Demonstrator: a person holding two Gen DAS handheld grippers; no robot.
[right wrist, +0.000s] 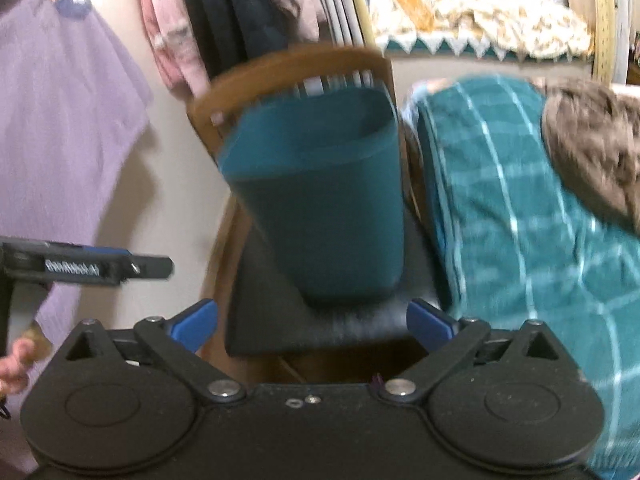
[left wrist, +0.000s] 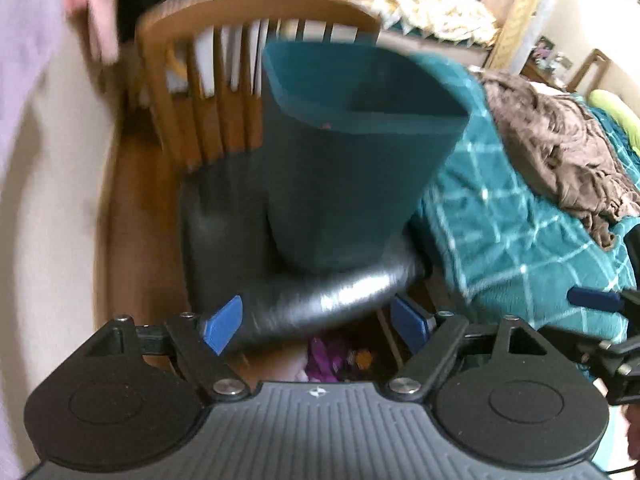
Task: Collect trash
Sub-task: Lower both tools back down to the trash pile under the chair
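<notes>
Trash bin [left wrist: 352, 168], teal and open-topped, stands upright on the black padded seat [left wrist: 248, 240] of a wooden spindle-back chair [left wrist: 224, 12]; both wrist views are smeared by motion blur. Nearest the lens in the left wrist view, the left gripper [left wrist: 322, 322] has its jaws spread wide, blue fingertips [left wrist: 222, 324] apart with nothing between them; the front edge of the seat lies behind the gap, and no contact can be made out. Below the seat edge, purple and orange items [left wrist: 340, 360] appear, too blurred and too covered by the gripper body to identify. In the right wrist view the right gripper [right wrist: 312, 322] is likewise splayed fully apart and empty, its blue pads [right wrist: 198, 322] framing the seat front without touching it. Each gripper intrudes at the edge of the other's view, cut off by the frame; part of a hand [right wrist: 16, 364] shows at the lower left of the right wrist view. The bin's interior is dark; a small reddish speck sits near its inner wall, unidentifiable. Just beside the chair lies a bed with a teal checked cover [left wrist: 520, 216], and a brown blanket [left wrist: 560, 152] is heaped on it. Hanging clothes [right wrist: 64, 100], lilac, pink and black, line the wall behind the chair. Farther back, a pale patterned cloth [right wrist: 500, 20] is only partly legible.
</notes>
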